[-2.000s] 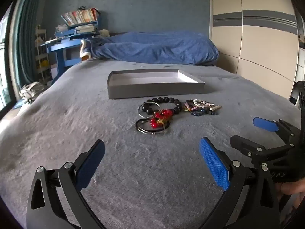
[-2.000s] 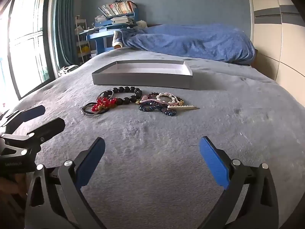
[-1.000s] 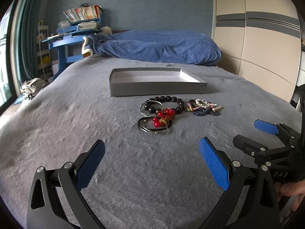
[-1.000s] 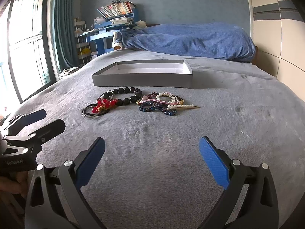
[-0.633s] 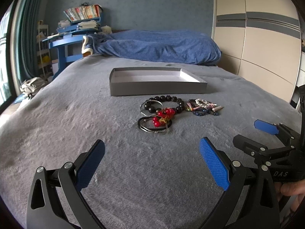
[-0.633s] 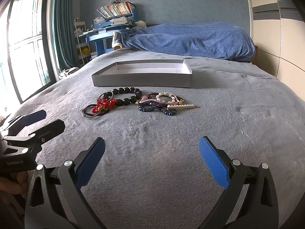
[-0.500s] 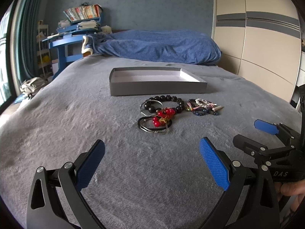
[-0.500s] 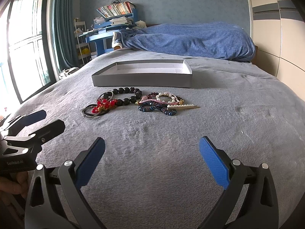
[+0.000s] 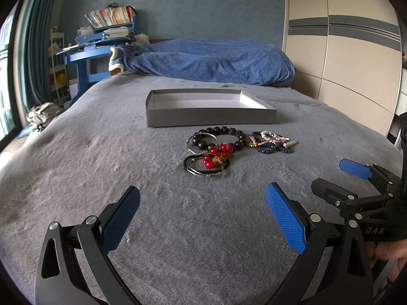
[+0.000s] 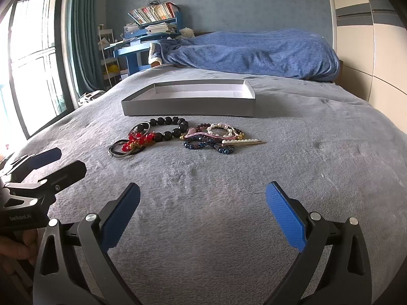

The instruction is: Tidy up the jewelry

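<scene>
A cluster of jewelry lies on a grey plush bed cover (image 9: pixel 101 157), well ahead of both grippers and touched by neither. From the left: dark metal rings (image 9: pixel 206 169) under a red bead cluster (image 9: pixel 218 153), a black bead bracelet (image 9: pixel 221 137), then a tangle of pink, pearl and dark blue beaded bracelets (image 10: pixel 213 137) with a pearl-trimmed pin (image 10: pixel 241 141) at its right edge.

Just beyond the jewelry sits a shallow grey tray (image 9: pixel 211 117), its pale floor holding nothing.

The left gripper (image 9: pixel 203 213) hovers low over the cover, its 2 blue-padded fingers (image 9: pixel 285 213) spread wide, holding nothing. The right gripper (image 10: pixel 203 211) sits beside it, equally wide and unloaded. Each gripper shows at the edge of the other's view, with part of a hand (image 9: pixel 389 251) on its handle.
</scene>
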